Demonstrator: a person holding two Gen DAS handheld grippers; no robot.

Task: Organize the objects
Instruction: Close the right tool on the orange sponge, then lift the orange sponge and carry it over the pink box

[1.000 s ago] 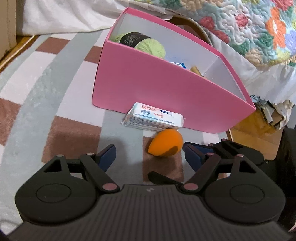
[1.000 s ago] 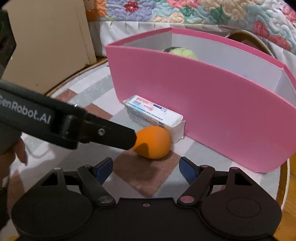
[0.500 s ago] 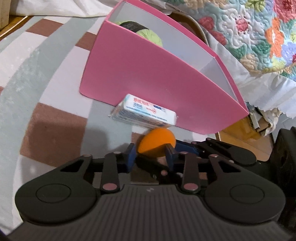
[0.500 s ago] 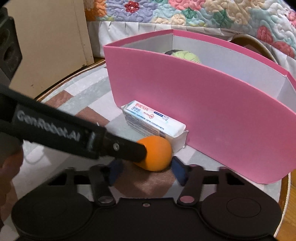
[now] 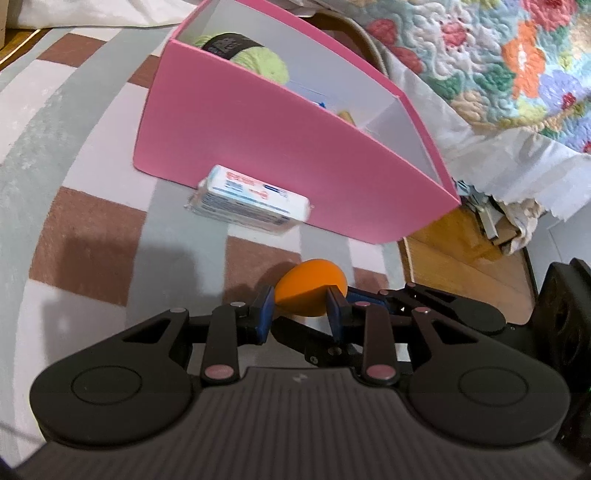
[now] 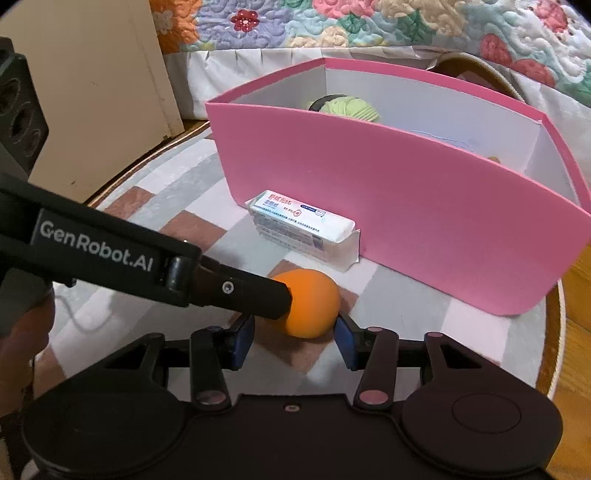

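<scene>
An orange egg-shaped sponge (image 5: 308, 288) sits low over the checked rug (image 5: 92, 236), in front of a wrapped tissue pack (image 5: 251, 203) and a pink box (image 5: 277, 147). My left gripper (image 5: 300, 312) is shut on the sponge, its blue pads pressing both sides. In the right wrist view one of the left gripper's fingers (image 6: 236, 288) reaches in from the left onto the sponge (image 6: 314, 302). My right gripper (image 6: 293, 338) brackets the same sponge from the near side. Its jaws are opening: the right pad sits at the sponge's edge and the left pad stands apart from it.
The pink box (image 6: 406, 206) holds green yarn (image 6: 347, 107) and other small items. A quilted bed cover (image 6: 369, 26) hangs behind it and a beige cabinet (image 6: 92, 92) stands at the left. Wooden floor (image 5: 461, 240) starts past the rug's right edge. A hand (image 6: 22, 332) shows at the left.
Both grippers' jaws have narrowed from wide apart to close around the orange sponge. The left pads now pinch it, and the sponge lies a little further from the tissue pack.
</scene>
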